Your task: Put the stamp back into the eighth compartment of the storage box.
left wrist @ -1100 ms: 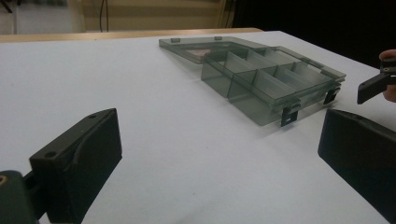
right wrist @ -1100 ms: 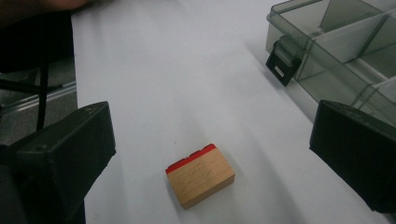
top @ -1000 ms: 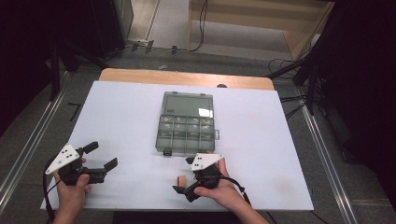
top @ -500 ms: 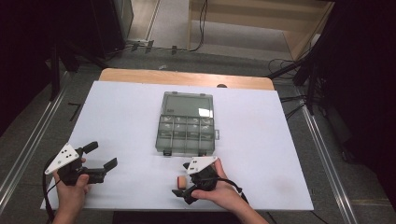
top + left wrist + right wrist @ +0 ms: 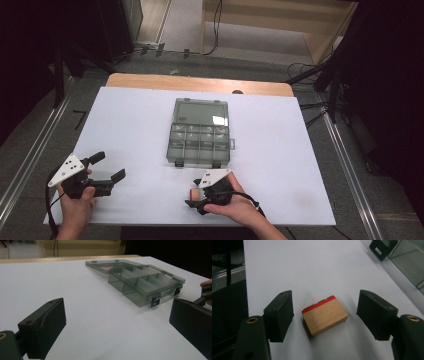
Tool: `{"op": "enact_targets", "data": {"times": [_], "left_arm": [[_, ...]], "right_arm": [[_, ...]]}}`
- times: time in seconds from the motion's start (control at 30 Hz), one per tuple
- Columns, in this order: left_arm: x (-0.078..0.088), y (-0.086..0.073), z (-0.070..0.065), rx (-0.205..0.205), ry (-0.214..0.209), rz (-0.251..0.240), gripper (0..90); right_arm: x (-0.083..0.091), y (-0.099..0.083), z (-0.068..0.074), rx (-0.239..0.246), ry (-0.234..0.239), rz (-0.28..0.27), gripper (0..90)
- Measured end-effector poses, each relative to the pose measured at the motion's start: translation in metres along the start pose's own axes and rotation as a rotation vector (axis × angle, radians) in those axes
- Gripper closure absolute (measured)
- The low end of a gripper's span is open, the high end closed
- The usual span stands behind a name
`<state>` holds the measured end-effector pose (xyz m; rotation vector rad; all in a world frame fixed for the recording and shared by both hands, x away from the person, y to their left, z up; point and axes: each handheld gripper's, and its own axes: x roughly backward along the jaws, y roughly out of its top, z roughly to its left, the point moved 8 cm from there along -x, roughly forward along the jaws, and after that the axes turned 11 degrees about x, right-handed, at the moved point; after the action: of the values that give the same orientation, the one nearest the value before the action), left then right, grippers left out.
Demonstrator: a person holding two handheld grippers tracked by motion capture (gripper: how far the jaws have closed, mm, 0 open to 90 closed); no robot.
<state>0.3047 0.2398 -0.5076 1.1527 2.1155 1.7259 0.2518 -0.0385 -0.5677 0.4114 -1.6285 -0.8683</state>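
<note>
A small wooden block (image 5: 324,315) with a red edge lies flat on the white table, also seen as a small orange spot, the block (image 5: 192,192), near the front edge. My right gripper (image 5: 325,298) is open, one jaw on each side of the block and neither touching it; in the high view the right gripper (image 5: 194,193) sits low over it. My left gripper (image 5: 108,166) hovers at the front left, open and holding nothing. The left gripper (image 5: 117,305) faces a clear grey compartment box (image 5: 145,280) farther off.
The compartment box (image 5: 200,132) lies in the middle of the table with its lid folded flat behind it. Its dividers form several cells; I cannot tell what they hold. A black latch (image 5: 382,246) of the box sits ahead of the right gripper. The white table (image 5: 300,165) ends just behind both hands.
The right gripper has shifted a little to the left and now has the block between its open jaws. The left gripper has barely moved.
</note>
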Motion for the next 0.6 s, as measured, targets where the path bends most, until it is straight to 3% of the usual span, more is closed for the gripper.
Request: {"op": "enact_targets", "data": {"times": [0.2,0.6], "left_arm": [[0.0004,0.0005,-0.0001,-0.002,0.000,-0.003,0.3],[0.0008,0.0006,0.0006,-0.001,0.001,-0.003,0.3]], "right_arm": [[0.0004,-0.0010,0.0008,0.005,0.000,0.002,39.9],[0.0001,-0.0043,0.0005,0.032,-0.018,0.023,45.0]]}}
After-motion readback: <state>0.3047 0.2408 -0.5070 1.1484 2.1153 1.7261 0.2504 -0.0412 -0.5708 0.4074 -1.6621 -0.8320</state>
